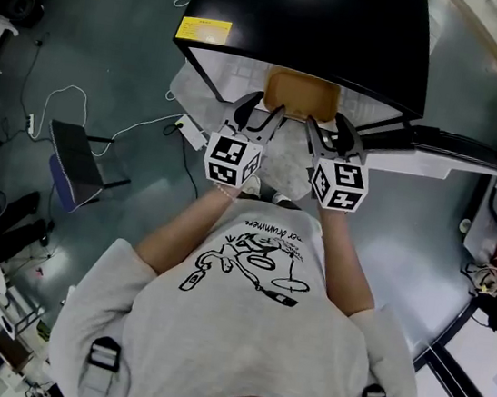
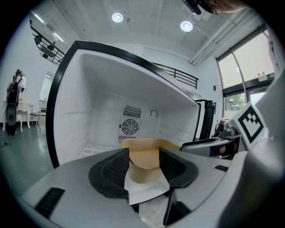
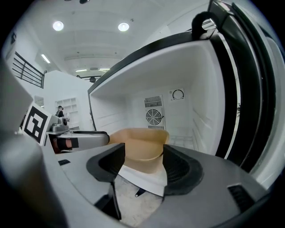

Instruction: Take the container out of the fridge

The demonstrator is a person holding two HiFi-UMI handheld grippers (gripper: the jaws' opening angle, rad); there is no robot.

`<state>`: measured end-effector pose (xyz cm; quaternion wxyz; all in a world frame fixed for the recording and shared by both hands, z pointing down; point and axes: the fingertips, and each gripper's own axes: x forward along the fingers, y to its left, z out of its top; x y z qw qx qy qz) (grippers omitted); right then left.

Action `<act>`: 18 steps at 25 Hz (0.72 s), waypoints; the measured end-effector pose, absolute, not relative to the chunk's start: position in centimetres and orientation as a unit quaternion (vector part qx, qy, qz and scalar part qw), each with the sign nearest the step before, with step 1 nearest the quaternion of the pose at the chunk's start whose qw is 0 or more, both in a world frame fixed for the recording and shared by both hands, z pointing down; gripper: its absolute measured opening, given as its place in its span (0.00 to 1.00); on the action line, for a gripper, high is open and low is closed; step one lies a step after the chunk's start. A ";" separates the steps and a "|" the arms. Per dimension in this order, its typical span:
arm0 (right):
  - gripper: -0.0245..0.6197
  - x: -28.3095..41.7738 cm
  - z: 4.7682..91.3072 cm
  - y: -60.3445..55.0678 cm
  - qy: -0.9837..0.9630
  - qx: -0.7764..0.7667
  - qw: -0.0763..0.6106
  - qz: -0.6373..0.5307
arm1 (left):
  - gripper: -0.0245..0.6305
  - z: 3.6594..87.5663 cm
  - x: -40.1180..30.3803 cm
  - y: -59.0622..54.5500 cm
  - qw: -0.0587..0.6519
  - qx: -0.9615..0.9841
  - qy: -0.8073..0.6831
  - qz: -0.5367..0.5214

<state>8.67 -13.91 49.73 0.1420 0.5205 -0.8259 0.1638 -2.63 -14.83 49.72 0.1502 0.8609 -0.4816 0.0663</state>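
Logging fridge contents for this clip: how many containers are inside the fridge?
1. The tan container sits on the fridge floor near its front, ahead of the open left tool and right tool. No other shows inside.

My left gripper (image 1: 260, 114) and my right gripper (image 1: 330, 127) were built alike, with smooth, pale grey shells that ran forward into two black jaws. Up close, the pads (image 2: 111, 171) were matt black, rounded at the edges and ribbed with a fine grid on their inner faces. A small dark slot (image 2: 49, 201) sat in the shell behind them. The left cube (image 1: 232, 160) and the right cube (image 1: 339, 185) were white, printed with black square markers. I wore a light grey T-shirt (image 1: 211, 335) with a black line drawing (image 1: 253, 267) on the chest and short sleeves (image 1: 98, 287). Grey shoulder straps (image 1: 101, 360) with dark buckles lay over it.
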 end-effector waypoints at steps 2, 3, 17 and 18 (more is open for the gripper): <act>0.46 8.8 49.8 -13.7 -0.825 0.522 0.144 0.164 | 0.37 49.6 -2.5 -14.6 0.149 0.862 -0.480 0.066; 0.46 8.9 49.8 -13.6 -0.825 0.522 0.144 0.164 | 0.37 49.6 -2.4 -14.6 0.148 0.863 -0.479 0.067; 0.46 9.5 50.1 -11.6 -0.822 0.523 0.147 0.171 | 0.37 49.6 -1.8 -12.8 0.151 0.865 -0.473 0.070; 0.46 9.6 50.2 -11.4 -0.822 0.522 0.147 0.172 | 0.37 49.7 -1.7 -12.7 0.152 0.865 -0.473 0.070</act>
